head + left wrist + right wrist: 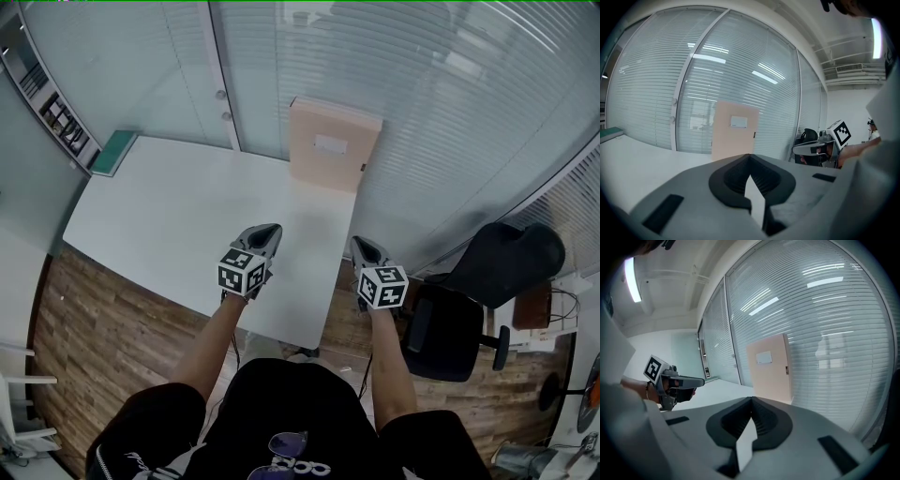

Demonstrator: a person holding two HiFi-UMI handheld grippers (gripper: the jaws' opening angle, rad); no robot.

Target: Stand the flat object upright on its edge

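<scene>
A flat beige board (333, 145) with a small white label stands upright at the far edge of the white table (169, 216), against the glass wall. The left gripper view shows the board (734, 133) straight ahead, and the right gripper view has the board (770, 366) ahead too. My left gripper (272, 230) hovers over the table's near part, well short of the board, with its jaws shut and nothing between them. My right gripper (358, 244) is level with it near the table's right edge, also shut and holding nothing.
A black office chair (450, 328) stands to the right of the table. A green flat item (114, 152) lies at the table's far left corner, near a wall shelf (56, 112). Glass partitions with blinds close the far side.
</scene>
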